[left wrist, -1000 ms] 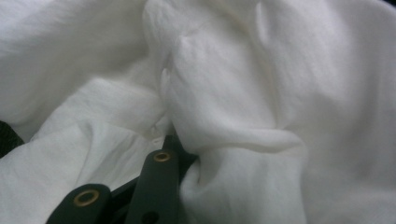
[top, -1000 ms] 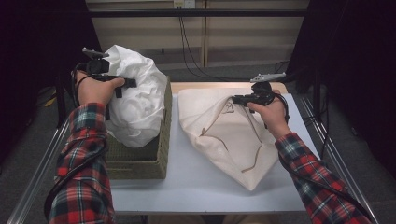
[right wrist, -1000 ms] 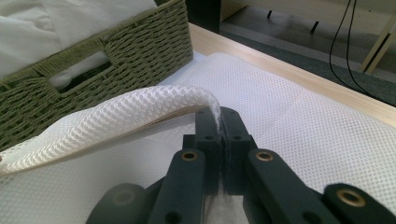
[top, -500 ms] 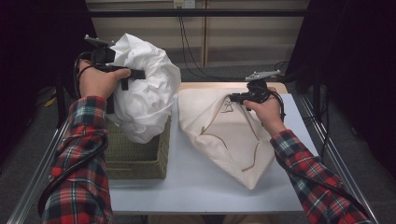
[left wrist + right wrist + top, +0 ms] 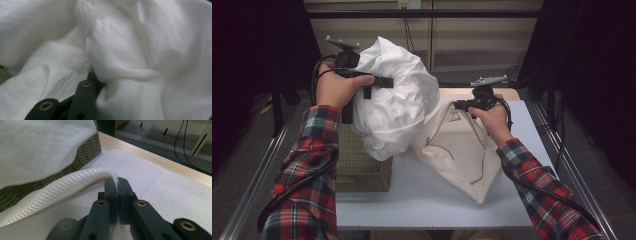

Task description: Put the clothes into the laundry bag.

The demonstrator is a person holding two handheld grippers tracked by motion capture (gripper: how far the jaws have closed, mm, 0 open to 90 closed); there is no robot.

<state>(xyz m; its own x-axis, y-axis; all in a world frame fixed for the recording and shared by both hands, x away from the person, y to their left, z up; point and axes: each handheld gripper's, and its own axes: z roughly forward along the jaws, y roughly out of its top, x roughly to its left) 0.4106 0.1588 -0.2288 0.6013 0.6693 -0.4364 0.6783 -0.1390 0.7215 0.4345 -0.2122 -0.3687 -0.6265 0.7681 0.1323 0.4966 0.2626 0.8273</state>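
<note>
A big crumpled white cloth (image 5: 392, 100) hangs in the air above the wicker basket (image 5: 362, 167) and overlaps the left edge of the cream mesh bag (image 5: 457, 150). My left gripper (image 5: 384, 82) is shut on the cloth; in the left gripper view its jaws (image 5: 93, 78) are buried in the folds of the cloth (image 5: 130, 45). The bag lies on the white table (image 5: 412, 200). My right gripper (image 5: 455, 106) is shut on the bag's far rim, with the mesh edge (image 5: 75, 182) pinched between its tips (image 5: 117, 185) and raised off the table.
The wicker basket (image 5: 82, 147) stands at the table's left side, close to the bag. A wooden strip (image 5: 155, 157) borders the table's far edge. Metal rails (image 5: 257, 185) run along both sides, and cables hang behind the table.
My left hand has carried the white cloth up and to the right, from over the basket toward the bag. My right hand has stayed where it was, still gripping the rim.
</note>
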